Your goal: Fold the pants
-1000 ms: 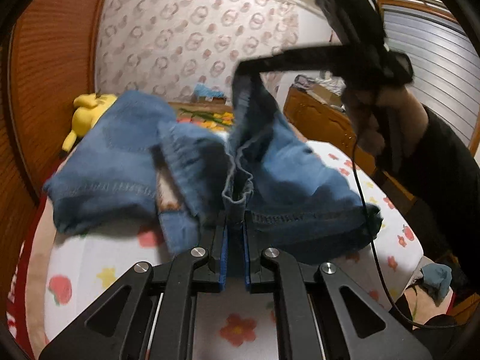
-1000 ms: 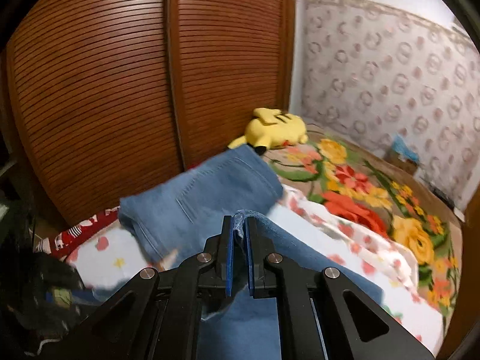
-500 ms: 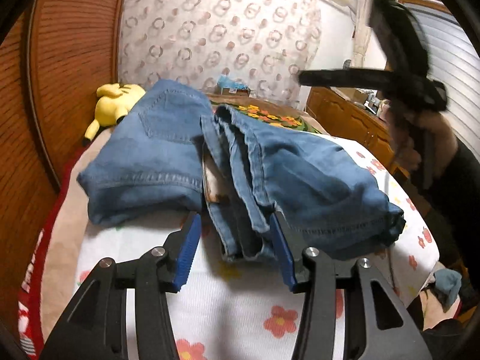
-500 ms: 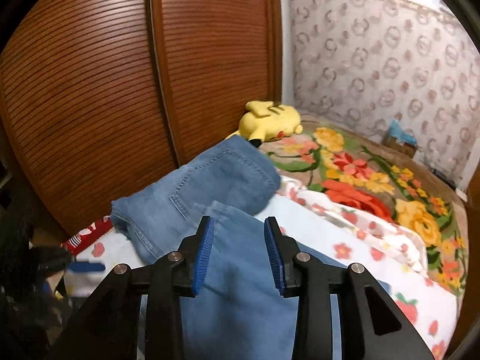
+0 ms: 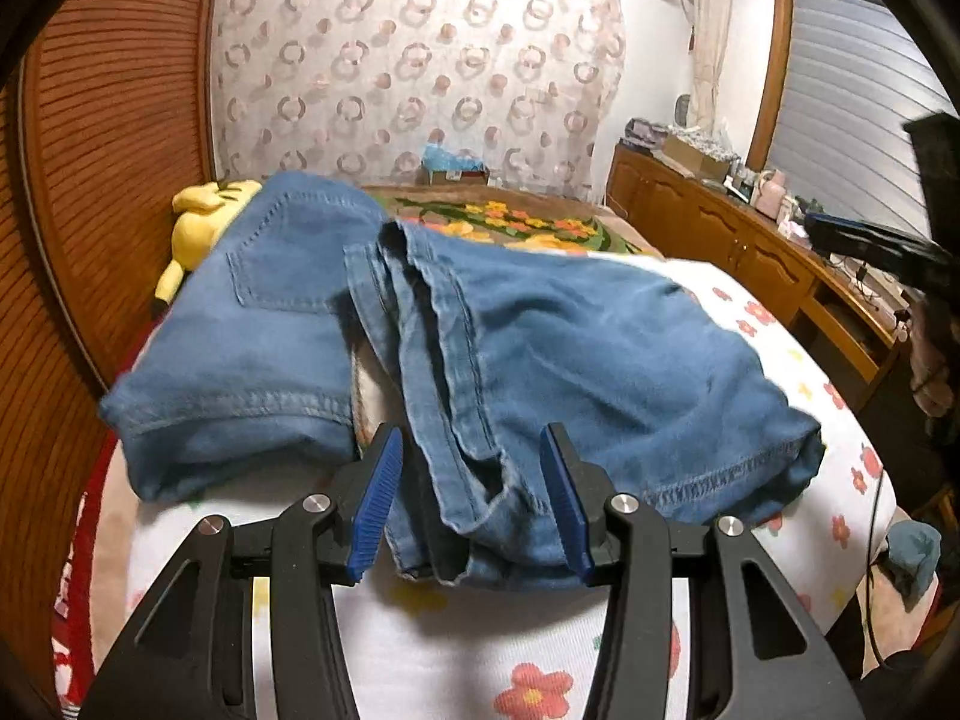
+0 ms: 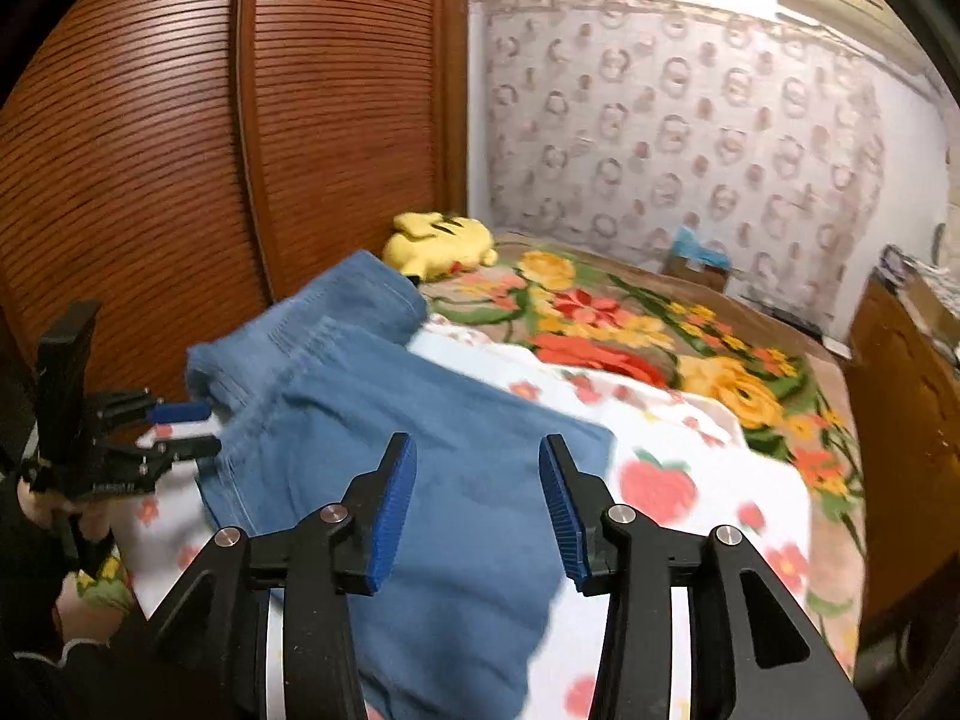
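On the bed point(image 5: 420, 648), on its flower-print sheet, the jeans point(image 5: 540, 360) now lie dropped in a rough fold; a second ago both tools were pinched shut on the denim hem and holding it up. Both have just been opening and let go, so this fold looks laid down, though the edges are still bunched and uneven. Left tool point(image 5: 474, 498) sits about half open, the loose hem between its pads, which do not press on it. Right tool point(image 6: 477, 501) is also about half open and holds nothing, hovering over the denim with the picture blurred. A yellow plush toy point(image 6: 441, 240) lies beyond the jeans, near the wooden wardrobe point(image 6: 180, 150).
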Demonstrator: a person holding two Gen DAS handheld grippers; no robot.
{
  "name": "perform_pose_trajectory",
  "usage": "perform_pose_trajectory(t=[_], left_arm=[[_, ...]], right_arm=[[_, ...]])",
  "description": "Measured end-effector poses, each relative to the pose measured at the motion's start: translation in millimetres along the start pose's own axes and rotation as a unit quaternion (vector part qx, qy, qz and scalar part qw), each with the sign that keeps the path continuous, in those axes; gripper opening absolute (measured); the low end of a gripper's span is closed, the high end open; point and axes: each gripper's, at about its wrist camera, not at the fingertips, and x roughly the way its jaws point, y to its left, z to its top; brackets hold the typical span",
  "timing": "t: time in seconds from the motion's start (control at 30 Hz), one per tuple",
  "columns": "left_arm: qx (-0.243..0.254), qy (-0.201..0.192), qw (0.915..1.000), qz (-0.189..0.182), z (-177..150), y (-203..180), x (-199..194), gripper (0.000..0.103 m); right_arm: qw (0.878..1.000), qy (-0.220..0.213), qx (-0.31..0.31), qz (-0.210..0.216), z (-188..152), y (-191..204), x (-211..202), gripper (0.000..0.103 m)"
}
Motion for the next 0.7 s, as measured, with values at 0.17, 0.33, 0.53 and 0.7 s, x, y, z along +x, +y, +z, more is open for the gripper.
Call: perform_pose_trajectory(t=[0.17, 0.33, 0.53, 0.7], left_arm=[[0.0, 0.018, 0.9998, 0.003, -16.3, -1.8, 9.6, 0.049], [-0.005, 0.023, 0.9997, -0.008, -24.8, 1.7, 9.4, 0.049], [-0.003, 0.027, 0.9996, -0.012, -30.9, 1.6, 12.8, 0.046], [-0.003, 0.027, 0.9993, -0.026, -31.7, -1.0, 10.3, 0.014]], right_arm=[[0.999, 0.026, 0.024, -0.017, -34.0, 8.1, -14.7, 0.045], [0.997, 0.055, 0.046, -0.015, -66.2, 18.8, -15.0, 0.045], [0.995, 0.081, 0.05, -0.004, -88.9, 29.9, -11.2, 0.046], [0.994, 0.088, 0.063, -0.015, -97.8, 15.7, -3.6, 0.05]])
